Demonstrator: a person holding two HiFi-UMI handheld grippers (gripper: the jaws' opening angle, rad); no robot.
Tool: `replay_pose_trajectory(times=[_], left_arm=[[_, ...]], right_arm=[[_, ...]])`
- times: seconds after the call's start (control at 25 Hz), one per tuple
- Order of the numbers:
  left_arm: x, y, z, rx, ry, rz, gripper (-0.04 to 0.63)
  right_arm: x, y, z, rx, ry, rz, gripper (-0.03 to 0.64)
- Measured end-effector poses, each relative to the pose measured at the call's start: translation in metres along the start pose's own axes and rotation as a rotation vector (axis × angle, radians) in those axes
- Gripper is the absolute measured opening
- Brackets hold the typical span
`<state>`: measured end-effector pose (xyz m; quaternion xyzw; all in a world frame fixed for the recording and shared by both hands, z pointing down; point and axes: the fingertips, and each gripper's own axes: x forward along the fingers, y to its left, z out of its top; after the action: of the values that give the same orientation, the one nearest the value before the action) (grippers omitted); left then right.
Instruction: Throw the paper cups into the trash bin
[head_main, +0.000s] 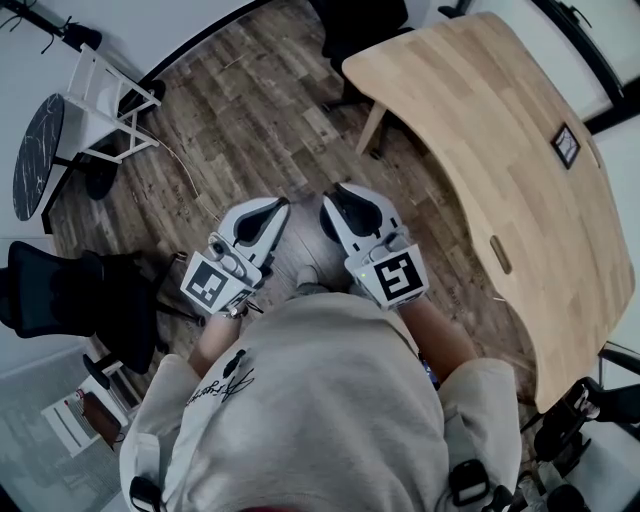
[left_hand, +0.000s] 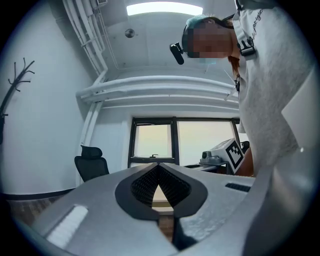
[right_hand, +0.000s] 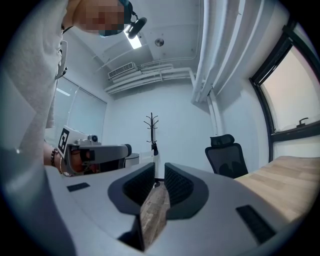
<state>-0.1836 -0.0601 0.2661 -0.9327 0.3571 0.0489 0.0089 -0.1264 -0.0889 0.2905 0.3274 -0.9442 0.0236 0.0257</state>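
Observation:
No paper cup and no trash bin shows in any view. I hold both grippers close in front of my body, side by side, pointing roughly level over the wooden floor (head_main: 240, 110). The left gripper (head_main: 276, 207) has its fingertips touching, with nothing between them; in its own view the left gripper (left_hand: 159, 167) shows the pads meeting at the tip. The right gripper (head_main: 332, 199) stands beside it. In the right gripper view the right gripper (right_hand: 159, 176) has a narrow gap between its pads, and only floor shows through it.
A light wooden table (head_main: 500, 150) fills the right side. A black office chair (head_main: 70, 300) stands at the left, with a white frame stand (head_main: 105, 105) and a dark round tabletop (head_main: 35, 155) beyond. A coat rack (right_hand: 151, 127) stands by the far wall.

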Motion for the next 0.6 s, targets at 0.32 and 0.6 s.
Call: replay_pose_trajectory(times=[0.32, 0.6], left_arm=[[-0.0015, -0.002, 0.0036, 0.005, -0.011, -0.001, 0.003], [-0.0019, -0.0023, 0.0061, 0.001, -0.022, 0.003, 0.003]], right_arm=[[-0.0008, 0.0055, -0.0002, -0.021, -0.009, 0.005, 0.025], [-0.001, 0.0044, 0.0007, -0.009, -0.008, -0.005, 0.009]])
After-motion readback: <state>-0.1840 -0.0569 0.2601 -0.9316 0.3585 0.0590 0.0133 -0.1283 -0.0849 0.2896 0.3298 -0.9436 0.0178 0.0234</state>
